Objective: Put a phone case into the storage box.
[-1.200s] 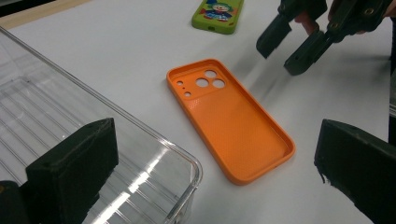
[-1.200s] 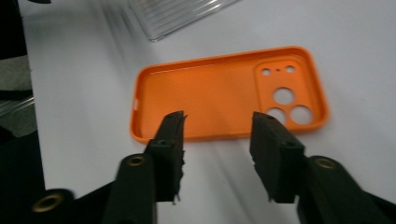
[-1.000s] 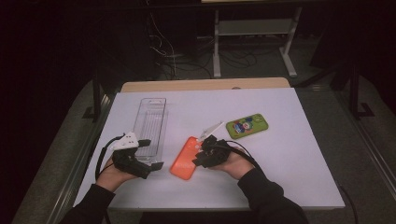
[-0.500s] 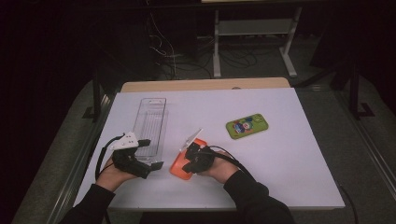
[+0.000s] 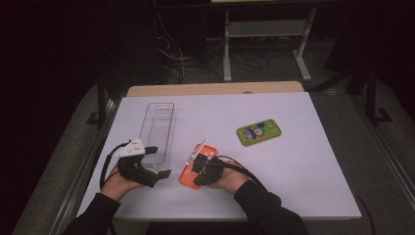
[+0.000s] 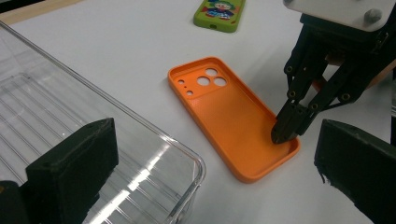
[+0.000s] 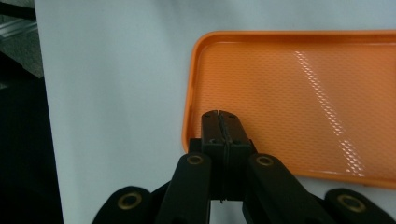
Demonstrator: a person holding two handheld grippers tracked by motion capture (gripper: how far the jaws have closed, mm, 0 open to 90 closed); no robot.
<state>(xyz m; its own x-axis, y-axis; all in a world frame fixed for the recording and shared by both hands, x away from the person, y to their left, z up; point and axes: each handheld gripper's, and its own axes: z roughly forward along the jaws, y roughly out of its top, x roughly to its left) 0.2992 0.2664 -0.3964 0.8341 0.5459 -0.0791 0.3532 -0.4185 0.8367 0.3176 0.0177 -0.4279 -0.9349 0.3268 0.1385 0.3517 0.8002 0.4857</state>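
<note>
This looks like a lab or recording room set up for data capture. A white surface (image 5: 293, 161) stands in a dark room, lit from above while all around it is black. On the floor at the far side lie loose cables (image 5: 181, 63) and the legs of a metal stand (image 5: 264, 34). Nothing homely is in sight, just bare floor and equipment.

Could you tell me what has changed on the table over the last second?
The right gripper moved left toward the person, dragging the orange phone case along, and its jaws closed on the case's rim. The left gripper, clear tray and green phone case stayed put.
</note>
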